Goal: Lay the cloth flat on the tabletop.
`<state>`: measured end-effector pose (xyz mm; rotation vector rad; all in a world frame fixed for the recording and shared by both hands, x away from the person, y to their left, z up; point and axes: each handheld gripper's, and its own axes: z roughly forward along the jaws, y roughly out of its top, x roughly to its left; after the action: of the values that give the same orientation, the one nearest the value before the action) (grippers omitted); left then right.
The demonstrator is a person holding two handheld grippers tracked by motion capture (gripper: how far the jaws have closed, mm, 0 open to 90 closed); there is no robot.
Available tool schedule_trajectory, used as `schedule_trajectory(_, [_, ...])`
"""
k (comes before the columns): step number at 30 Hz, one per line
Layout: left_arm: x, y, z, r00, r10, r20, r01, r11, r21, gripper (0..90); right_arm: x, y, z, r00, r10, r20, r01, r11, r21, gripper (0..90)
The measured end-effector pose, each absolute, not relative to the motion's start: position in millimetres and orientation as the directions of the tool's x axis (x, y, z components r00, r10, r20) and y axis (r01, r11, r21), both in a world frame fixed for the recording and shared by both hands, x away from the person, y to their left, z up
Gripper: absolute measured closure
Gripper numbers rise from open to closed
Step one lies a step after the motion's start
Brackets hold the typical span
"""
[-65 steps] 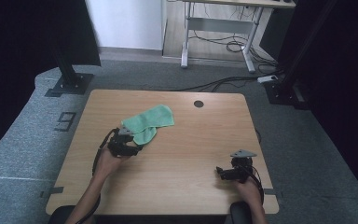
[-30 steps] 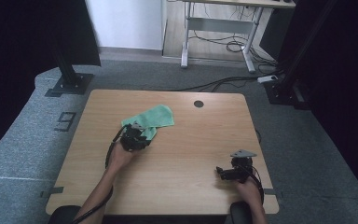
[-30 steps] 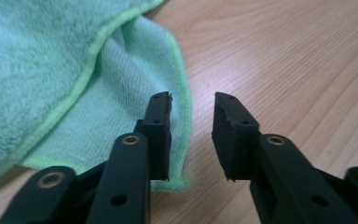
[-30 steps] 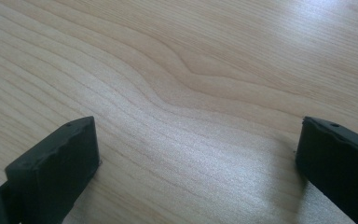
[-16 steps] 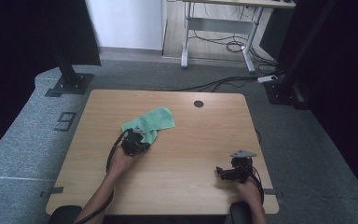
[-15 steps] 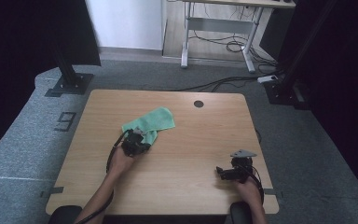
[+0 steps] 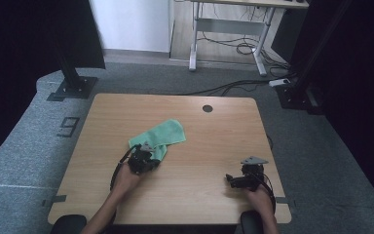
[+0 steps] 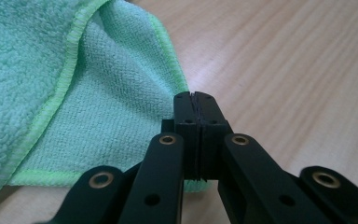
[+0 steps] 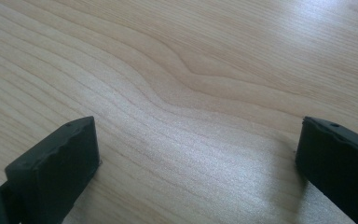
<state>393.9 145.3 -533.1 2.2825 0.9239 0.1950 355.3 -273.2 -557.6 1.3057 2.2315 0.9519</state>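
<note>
Green microfibre cloth [image 7: 159, 136]: soft, light, limp; lies rumpled at table [image 7: 214, 141] centre-left. Left gripper [image 8: 196, 100] clamped on hemmed corner, best hold pt. Right gripper [image 9: 193, 154] jaws apart, idle.

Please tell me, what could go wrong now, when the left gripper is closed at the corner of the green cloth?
1. The left gripper is shut right at the hemmed corner of the green cloth; with so little fabric between the jaws, it may slip out when pulled.
2. The cloth lies folded over itself, so a pull may drag the whole bundle across the table.
3. The right gripper stands open, too far away to help.
</note>
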Motion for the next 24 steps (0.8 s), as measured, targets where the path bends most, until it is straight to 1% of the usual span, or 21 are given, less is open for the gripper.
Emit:
schedule_trajectory(6, [379.3, 143.1, -534.5, 0.754, 0.645, -0.123, 0.56, -0.535, 0.632, 88.1, 355.3, -273.2, -557.5, -0.494, 0.869, 0.01, 0.609, 0.338, 0.718, 0.0])
schedule_trajectory(19, [355.8, 130.6, -533.9, 0.786, 0.604, -0.133, 0.54, -0.567, 0.622, 87.6, 355.3, -273.2, -557.6, -0.494, 0.87, 0.01, 0.609, 0.338, 0.718, 0.0])
schedule_trajectory(24, [352.6, 128.4, -534.0, 0.791, 0.596, -0.14, 0.538, -0.568, 0.623, 87.1, 355.3, -273.2, -557.6, -0.494, 0.87, 0.01, 0.609, 0.338, 0.718, 0.0])
